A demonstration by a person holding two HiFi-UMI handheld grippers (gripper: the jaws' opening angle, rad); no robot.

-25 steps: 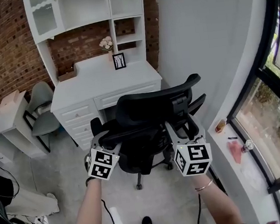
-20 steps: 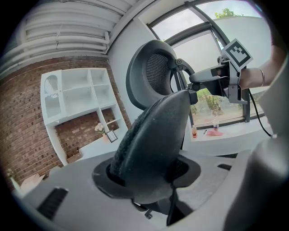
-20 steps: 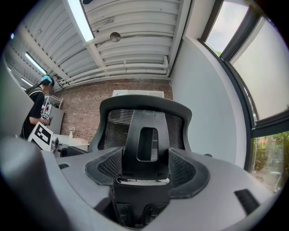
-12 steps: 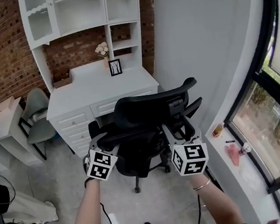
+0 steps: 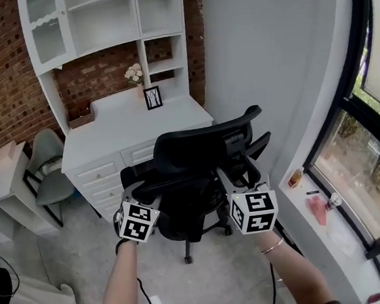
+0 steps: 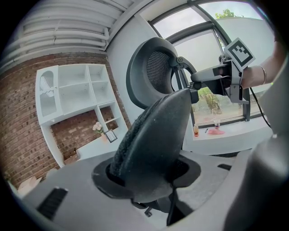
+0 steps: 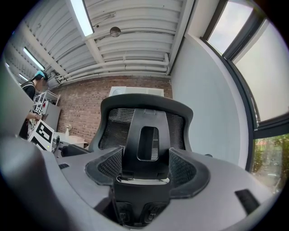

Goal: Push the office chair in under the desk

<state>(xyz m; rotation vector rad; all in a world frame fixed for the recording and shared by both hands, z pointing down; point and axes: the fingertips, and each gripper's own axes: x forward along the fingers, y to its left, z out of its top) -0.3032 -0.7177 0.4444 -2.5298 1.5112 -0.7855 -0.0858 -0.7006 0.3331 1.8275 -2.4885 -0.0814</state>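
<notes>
The black office chair (image 5: pixel 191 171) stands on its castors right in front of the white desk (image 5: pixel 130 131), its back toward me and its headrest (image 5: pixel 205 139) overlapping the desk's front edge. My left gripper (image 5: pixel 142 189) is shut on the left edge of the chair's back; that black padded edge (image 6: pixel 151 135) sits between its grey jaws. My right gripper (image 5: pixel 237 173) is shut on the right side of the back, and the back's central spine (image 7: pixel 143 149) fills its jaws. The space under the desk is hidden behind the chair.
A white hutch (image 5: pixel 103 21) tops the desk, with flowers (image 5: pixel 133 74) and a picture frame (image 5: pixel 152 97) on the desktop. Drawers (image 5: pixel 101 182) fill the desk's left part. A grey chair (image 5: pixel 48 172) and small white table (image 5: pixel 2 177) stand left; a wall (image 5: pixel 269 71) and window sill (image 5: pixel 318 198) run along the right.
The chair, with both grippers on its back, has rolled a little closer to the desk. My view has followed forward, so the desk sits lower in the picture.
</notes>
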